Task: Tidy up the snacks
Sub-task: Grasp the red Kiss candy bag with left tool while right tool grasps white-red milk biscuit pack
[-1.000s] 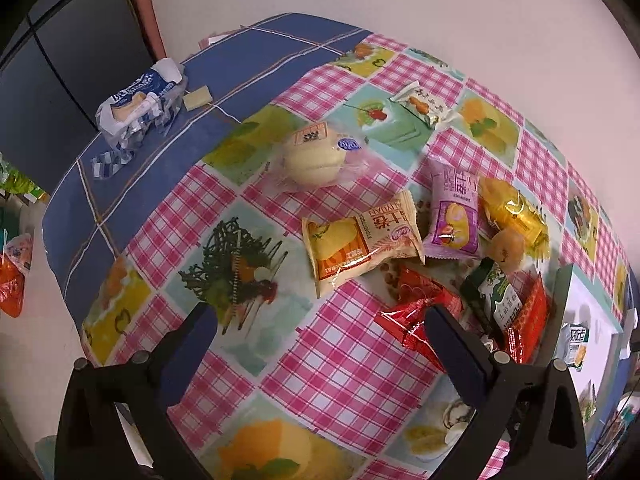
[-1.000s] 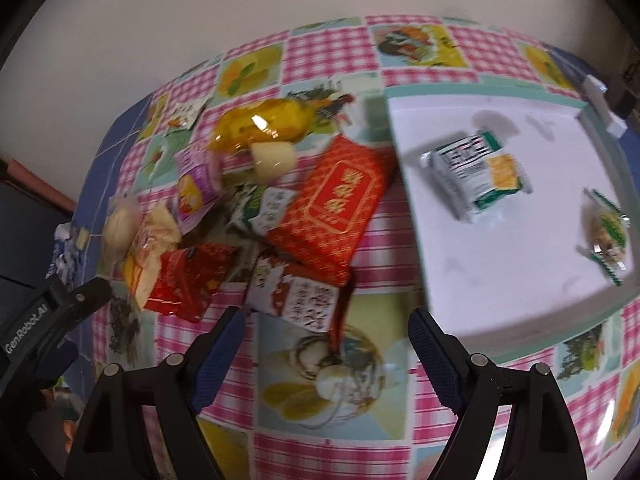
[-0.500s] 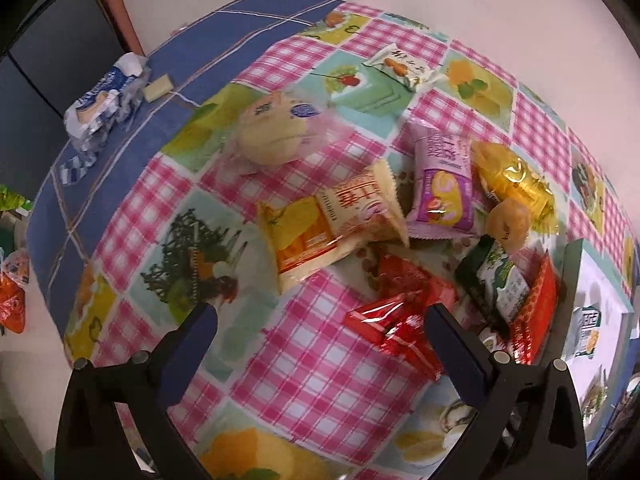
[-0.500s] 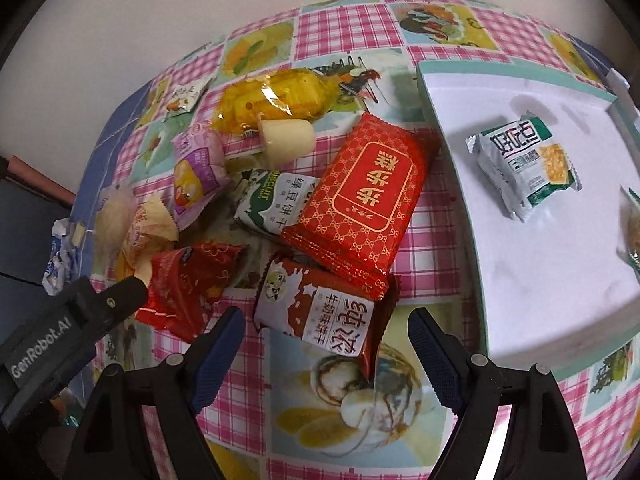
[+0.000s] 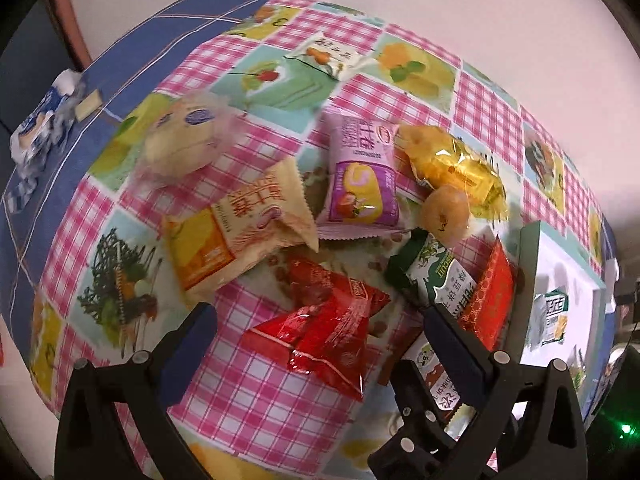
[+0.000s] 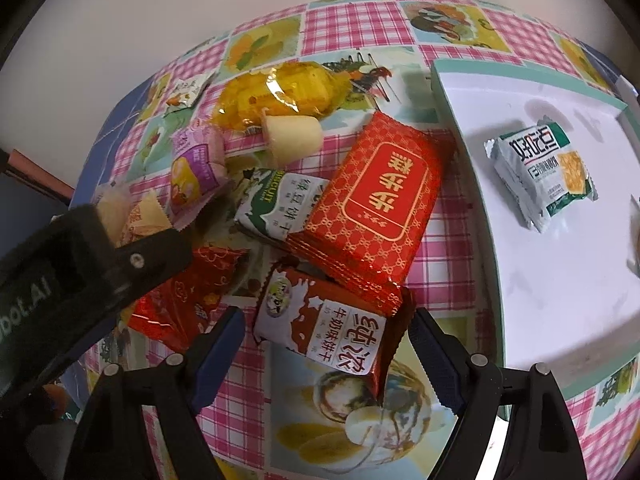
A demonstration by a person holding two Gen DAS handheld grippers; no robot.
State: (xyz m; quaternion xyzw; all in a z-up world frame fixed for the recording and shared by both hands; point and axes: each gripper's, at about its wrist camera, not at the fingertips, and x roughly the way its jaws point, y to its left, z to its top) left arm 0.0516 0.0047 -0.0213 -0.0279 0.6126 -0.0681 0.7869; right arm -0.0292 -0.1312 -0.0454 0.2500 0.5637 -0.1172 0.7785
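Across both views spreads the table (image 6: 352,20), covered in a pink-check cloth with fruit and dessert pictures. At the right of the right wrist frame sits a white tray (image 6: 560,280) with a pale green rim; a white-and-green cracker packet (image 6: 544,176) lies on it, upper centre of the tray.

Left of the tray, in the frame's middle, the snacks lie in a loose heap. Largest is a red-and-gold patterned packet (image 6: 376,204), tilted, its lower end overlapping a brown-and-white milk biscuit packet (image 6: 324,320). A green-and-white biscuit packet (image 6: 280,204) is tucked under its left edge. Above these lie a yellow cellophane bag (image 6: 280,92) and, touching it, a small pale jelly cup (image 6: 294,138) on its side. A purple packet (image 6: 194,168) lies at centre left, and a shiny red bag (image 5: 324,328) sits at lower centre of the left wrist frame, with an orange-and-cream packet (image 5: 236,228) to its upper left. A clear-wrapped bun (image 5: 184,140) and a small white packet (image 5: 328,54) lie apart from the heap (both toward the top of that frame).

The right gripper (image 6: 328,350) hangs low over the milk biscuit packet, its fingers wide apart on either side of the packet, not pressing it. The left gripper (image 5: 316,332) hovers over the shiny red bag, fingers likewise spread and holding nothing.
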